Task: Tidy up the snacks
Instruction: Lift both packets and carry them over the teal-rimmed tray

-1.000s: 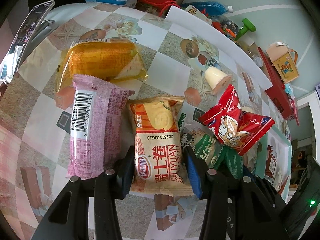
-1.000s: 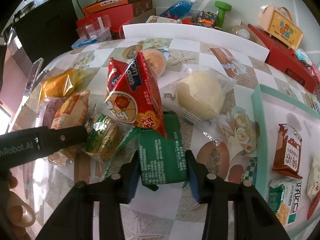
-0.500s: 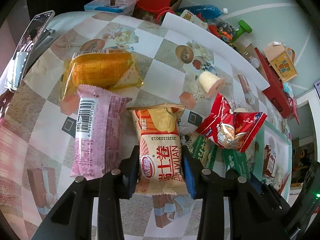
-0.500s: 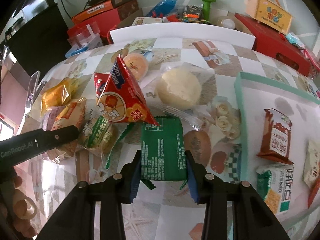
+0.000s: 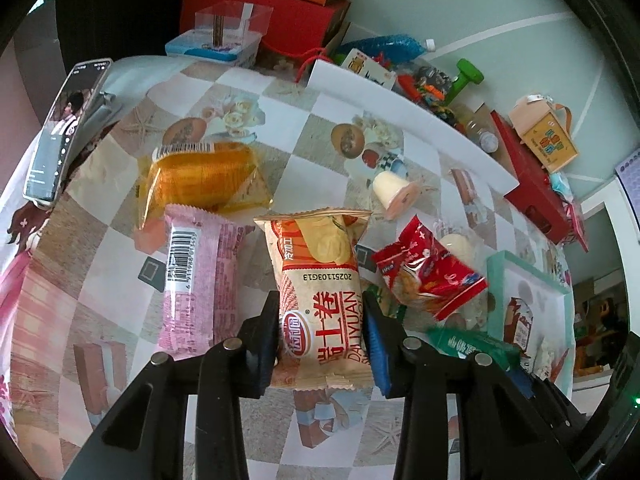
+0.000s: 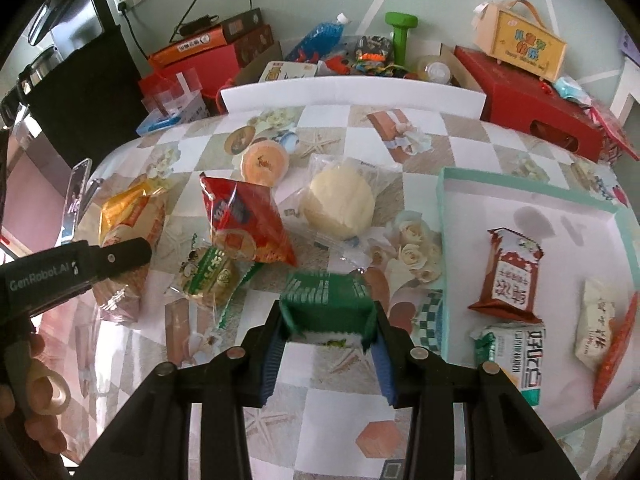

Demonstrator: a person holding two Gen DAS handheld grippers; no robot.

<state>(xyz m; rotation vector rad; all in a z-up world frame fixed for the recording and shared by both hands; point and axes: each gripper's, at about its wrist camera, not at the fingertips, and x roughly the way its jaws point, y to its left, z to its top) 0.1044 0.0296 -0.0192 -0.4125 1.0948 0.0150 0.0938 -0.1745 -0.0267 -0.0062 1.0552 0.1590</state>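
While the left gripper [image 5: 322, 328] clamps the beige swiss-roll packet [image 5: 320, 280] between its blue pads, the packet's printed face points up and its crimped top end reaches toward 12 o'clock, clear of the fingers. In the left wrist view the pink wafer packet [image 5: 196, 276] lies just beside that gripper at 10 o'clock, flat on the bench [image 5: 120, 248], and the orange cake in clear wrap [image 5: 200, 176] lies beyond it at 11 o'clock, touching the pink packet's far end. The red triangular snack bag [image 5: 428, 276] sits at 2 o'clock, near the held packet but apart from it, and a small jelly cup [image 5: 394, 194] lies on its side farther out at 1 o'clock.

The right gripper [image 6: 326, 336] is clenched on the green snack packet [image 6: 326, 298], which sits squeezed between the pads with its far edge tipped toward 12 o'clock and its sides buckled inward. From that gripper, the round pale bun in clear wrap [image 6: 340, 204] lies at 12 o'clock, well apart; the green-and-white wrapped biscuit [image 6: 210, 276] lies at 10 o'clock, partly under the red bag. The teal-rimmed tray [image 6: 442, 200] lies at 2 o'clock and holds a brown packet [image 6: 508, 276], a white-and-green packet [image 6: 516, 360] and others at its right edge. The left gripper's black finger enters this view at 9 o'clock, with a hand [image 6: 36, 408] below it.
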